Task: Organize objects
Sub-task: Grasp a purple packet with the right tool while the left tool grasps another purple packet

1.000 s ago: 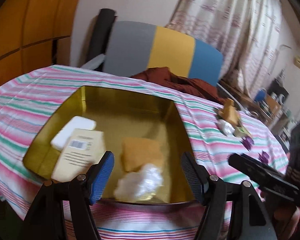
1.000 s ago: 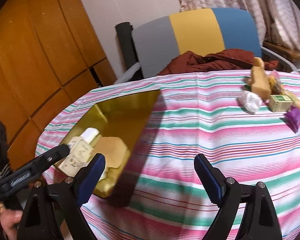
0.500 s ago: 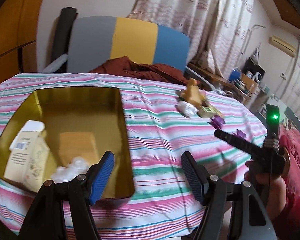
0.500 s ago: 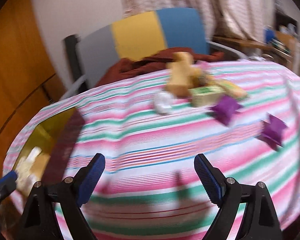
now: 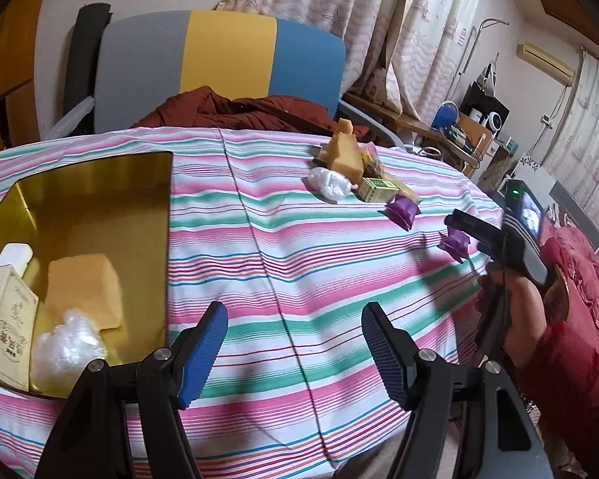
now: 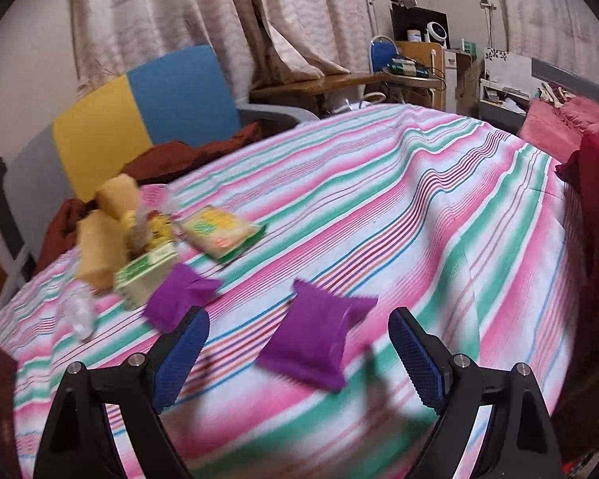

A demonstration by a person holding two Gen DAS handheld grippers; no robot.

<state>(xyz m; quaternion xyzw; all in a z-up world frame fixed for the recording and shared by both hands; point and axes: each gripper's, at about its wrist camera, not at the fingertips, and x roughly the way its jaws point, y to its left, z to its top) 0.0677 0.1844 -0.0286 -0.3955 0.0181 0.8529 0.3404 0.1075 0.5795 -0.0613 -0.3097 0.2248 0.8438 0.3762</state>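
With my right tongs (image 6: 295, 353) spread wide and empty over the nearer purple packet (image 6: 313, 337) on the striped surface (image 6: 439, 215), I could skid that slippery packet away by closing too shallow.

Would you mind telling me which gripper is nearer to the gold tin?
Left. The left gripper hangs by the near right corner of the gold tin; the right gripper is far across the table over a purple packet.
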